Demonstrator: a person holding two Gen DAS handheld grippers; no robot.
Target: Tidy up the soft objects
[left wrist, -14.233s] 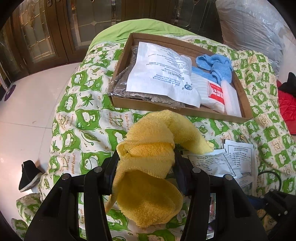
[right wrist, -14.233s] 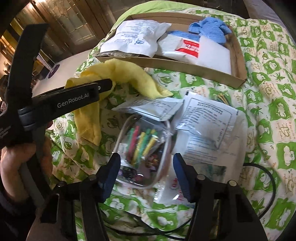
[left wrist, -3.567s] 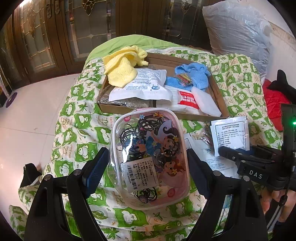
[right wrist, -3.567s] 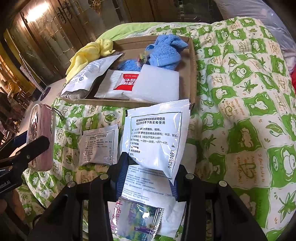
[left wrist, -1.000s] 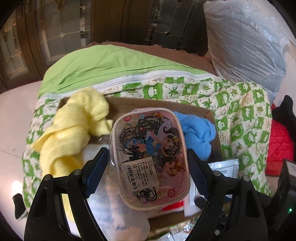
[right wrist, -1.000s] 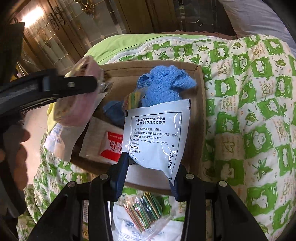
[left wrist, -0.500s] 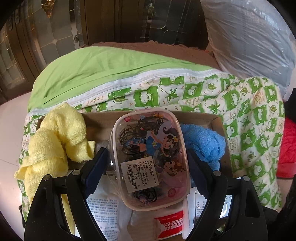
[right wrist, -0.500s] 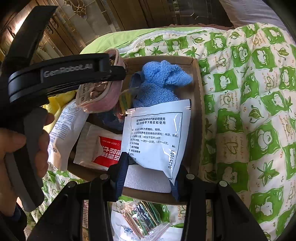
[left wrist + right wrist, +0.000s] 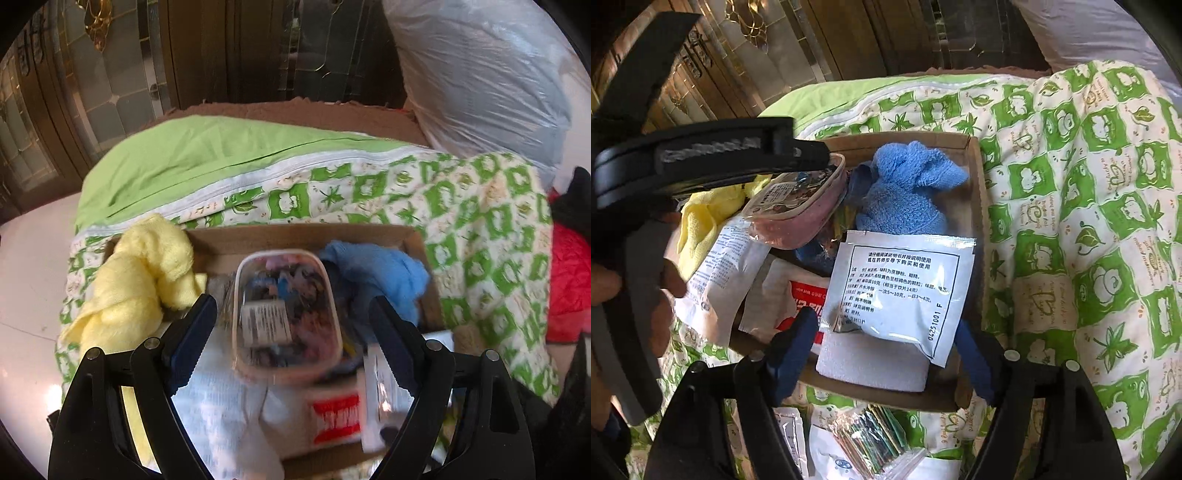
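A cardboard box (image 9: 258, 236) on the bed holds a yellow towel (image 9: 136, 280) at its left and a blue towel (image 9: 905, 192) at the back right. My left gripper (image 9: 290, 332) is open, and the clear pouch of hair ties (image 9: 284, 314) lies blurred in the box between its spread fingers, apart from both pads. My right gripper (image 9: 886, 332) has its jaws opening. The white printed sachet (image 9: 897, 288) lies between them on a white foam pack (image 9: 871, 365) in the box, with neither pad pressing it.
The box also holds a red-and-white pack (image 9: 790, 291) and a large white packet (image 9: 716, 266). A bag of coloured sticks (image 9: 875, 439) lies on the green quilt (image 9: 1071, 221) in front of it. A plastic-wrapped pillow (image 9: 480, 74) stands behind. A hand (image 9: 602, 280) holds the left gripper.
The left jaws have spread and the pouch has dropped out of them into the box. The right jaws have spread off the white sachet, which now rests on the foam pack.
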